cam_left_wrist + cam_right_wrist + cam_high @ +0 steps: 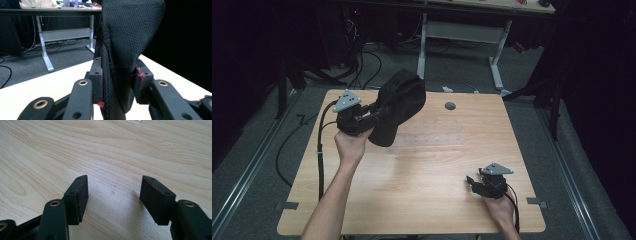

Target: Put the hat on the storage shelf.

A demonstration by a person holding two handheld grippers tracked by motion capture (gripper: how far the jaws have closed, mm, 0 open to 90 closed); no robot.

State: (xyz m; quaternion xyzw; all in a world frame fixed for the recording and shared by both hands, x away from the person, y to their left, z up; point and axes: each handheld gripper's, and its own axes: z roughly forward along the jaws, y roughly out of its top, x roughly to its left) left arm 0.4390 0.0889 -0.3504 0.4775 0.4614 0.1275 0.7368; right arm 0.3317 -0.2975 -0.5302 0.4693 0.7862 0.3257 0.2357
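A black fabric bag [397, 105] hangs lifted above the back left of the wooden table [422, 165]. My left gripper [374, 111] is shut on its edge and holds it up. In the left gripper view the black woven fabric [125, 37] is pinched between both pads [100, 80], with the cloth rising in front of the camera. My right gripper [471, 182] rests low near the table's front right, jaws open. The right gripper view has its gripper [113, 195] wide apart over bare wood, with nothing between the pads.
A round grey cable hole [450, 106] lies in the table's back middle. A faint transparent strip [432, 137] lies across the centre. Behind the table stand a white-legged desk [462, 35] and loose cables [362, 65] on the floor.
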